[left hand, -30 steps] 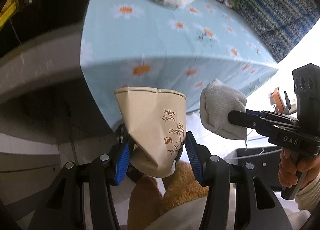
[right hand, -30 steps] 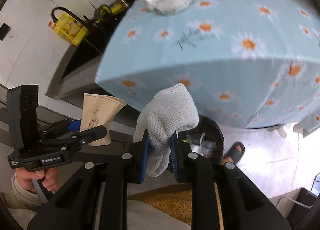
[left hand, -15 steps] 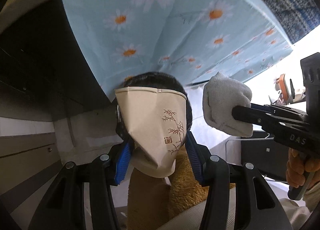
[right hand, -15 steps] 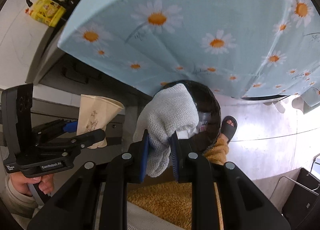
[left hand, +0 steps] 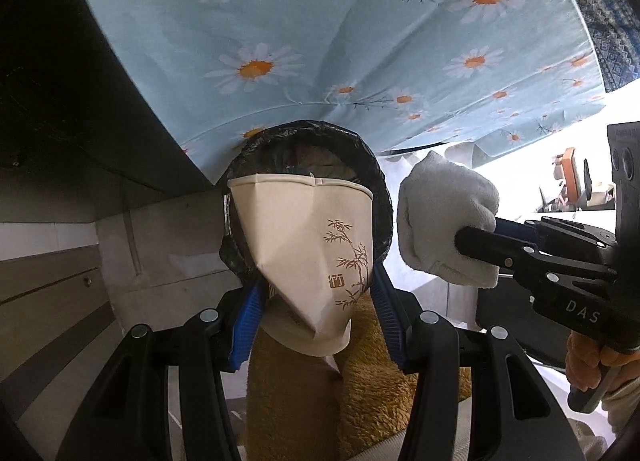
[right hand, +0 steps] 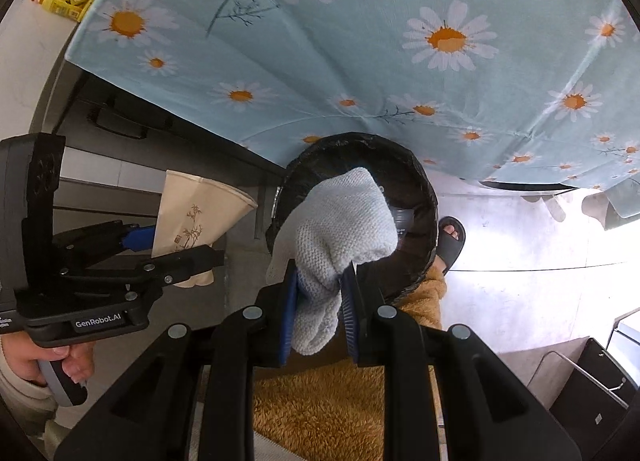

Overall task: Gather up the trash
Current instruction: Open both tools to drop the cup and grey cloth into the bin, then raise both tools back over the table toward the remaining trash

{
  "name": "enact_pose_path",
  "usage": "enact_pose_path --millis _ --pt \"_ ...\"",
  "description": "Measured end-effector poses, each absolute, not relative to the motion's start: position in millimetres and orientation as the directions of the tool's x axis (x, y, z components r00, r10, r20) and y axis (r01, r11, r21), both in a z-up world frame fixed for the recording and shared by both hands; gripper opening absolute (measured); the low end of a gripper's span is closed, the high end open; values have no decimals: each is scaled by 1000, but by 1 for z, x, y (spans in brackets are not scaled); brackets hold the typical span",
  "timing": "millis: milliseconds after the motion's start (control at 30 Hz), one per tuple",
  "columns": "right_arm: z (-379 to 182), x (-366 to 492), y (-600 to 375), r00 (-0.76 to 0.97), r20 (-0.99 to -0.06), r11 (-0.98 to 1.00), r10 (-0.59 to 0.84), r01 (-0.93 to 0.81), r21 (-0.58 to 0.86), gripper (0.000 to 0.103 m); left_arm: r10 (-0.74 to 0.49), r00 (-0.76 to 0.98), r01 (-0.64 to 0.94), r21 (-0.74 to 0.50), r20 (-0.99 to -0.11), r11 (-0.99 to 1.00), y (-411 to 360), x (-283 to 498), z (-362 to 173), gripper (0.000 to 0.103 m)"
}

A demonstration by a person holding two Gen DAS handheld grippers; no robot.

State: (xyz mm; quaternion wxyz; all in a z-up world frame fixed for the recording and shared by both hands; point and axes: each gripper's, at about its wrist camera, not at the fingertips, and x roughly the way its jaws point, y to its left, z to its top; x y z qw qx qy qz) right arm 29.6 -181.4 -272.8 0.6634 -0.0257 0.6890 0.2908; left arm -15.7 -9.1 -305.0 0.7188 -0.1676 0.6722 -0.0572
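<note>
My left gripper is shut on a crumpled beige paper cup with a bamboo print, held over the near rim of a trash bin lined with a black bag. My right gripper is shut on a grey-white knitted cloth, held over the same bin, which has some trash inside. The cup and left gripper show at left in the right wrist view. The cloth shows to the right of the cup in the left wrist view.
A table with a light blue daisy tablecloth hangs just behind and above the bin. A dark cabinet stands to the left. A sandalled foot is beside the bin. Brown fleece legs are below the grippers.
Both grippers have moved down from table height and forward to the bin under the table edge. The bin now looks larger and closer. Both still hold their items.
</note>
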Motion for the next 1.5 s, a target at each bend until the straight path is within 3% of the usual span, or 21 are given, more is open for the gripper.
enact_pose_path --millis 167,200,233,300,900,1500 --pt "-275 34 -182 -98 -932 821 350 -447 356 28 -314 57 -152 -319 -948 935 -11 -5 -312 51" --pt "-276 35 -182 -100 -929 817 356 -449 361 29 -318 46 -158 -321 -947 934 -12 -3 -314 54" --pt "-277 36 -182 -100 -931 819 350 -450 357 29 -316 36 -161 -317 -948 935 -12 0 -316 68" --pt "-280 39 -184 -102 -935 826 339 -445 347 29 -306 35 -155 -308 -951 939 -14 4 -316 72" --pt "-258 58 -191 -70 -932 837 356 -420 351 35 -313 39 -152 -316 -949 937 -5 14 -292 72" --pt "-190 45 -189 53 -908 831 415 -429 355 40 -315 230 -102 -345 -921 933 -3 1 -207 72"
